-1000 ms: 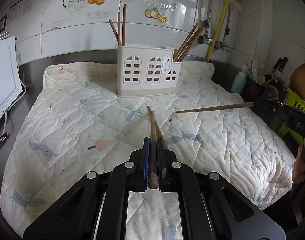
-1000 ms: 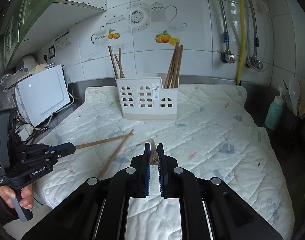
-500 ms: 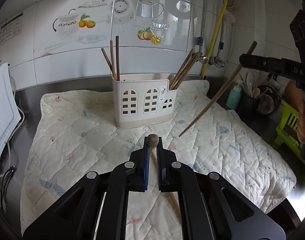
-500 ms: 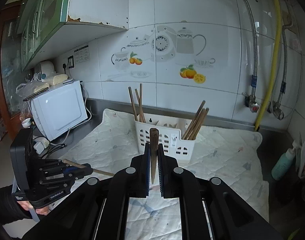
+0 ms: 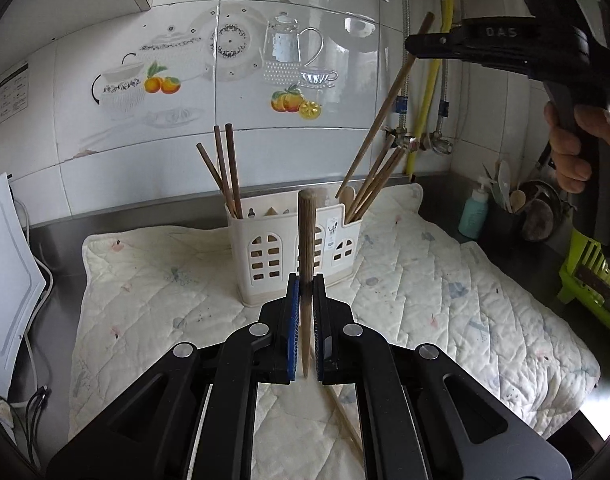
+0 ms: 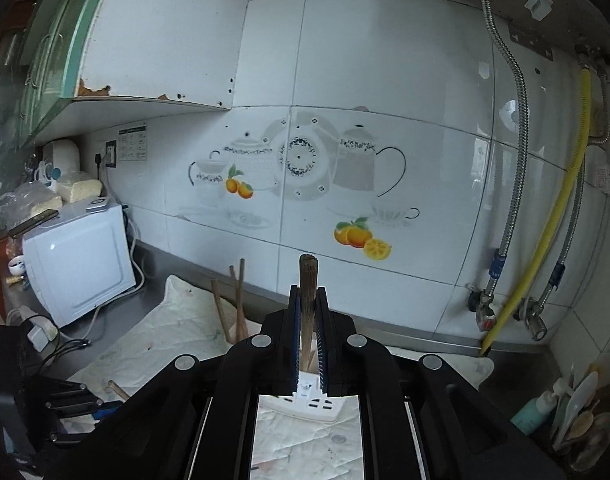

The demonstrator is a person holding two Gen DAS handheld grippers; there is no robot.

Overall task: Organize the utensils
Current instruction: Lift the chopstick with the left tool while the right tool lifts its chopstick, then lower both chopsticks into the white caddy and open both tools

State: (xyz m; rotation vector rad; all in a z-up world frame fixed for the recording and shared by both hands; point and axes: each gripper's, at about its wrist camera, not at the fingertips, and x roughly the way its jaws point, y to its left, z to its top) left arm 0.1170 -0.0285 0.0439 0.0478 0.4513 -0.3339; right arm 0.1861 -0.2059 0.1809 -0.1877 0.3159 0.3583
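Note:
My left gripper (image 5: 305, 285) is shut on a brown wooden chopstick (image 5: 307, 232) that stands nearly upright between its pads, thick end up, in front of the cream utensil holder (image 5: 265, 256). The holder has chopsticks in its left (image 5: 227, 172) and right (image 5: 375, 184) compartments. In the left wrist view my right gripper (image 5: 413, 46) hangs high at the upper right, shut on a slanted chopstick (image 5: 385, 108) whose lower tip is by the right compartment. In the right wrist view that gripper (image 6: 307, 293) grips its chopstick (image 6: 307, 276) above the holder (image 6: 317, 400); the left gripper (image 6: 101, 406) sits at lower left.
A quilted cloth (image 5: 445, 280) covers the steel counter, with one more chopstick (image 5: 345, 420) lying near my left gripper. A white appliance (image 6: 77, 260) stands at the left. A teal bottle (image 5: 473, 212), a utensil pot and a green rack (image 5: 589, 264) crowd the right. Hoses (image 6: 545, 240) run down the wall.
Both grippers have risen from the cloth with their chopsticks, the right one much higher. The chopsticks swung from lying flat to upright, and the right one now slants down over the holder.

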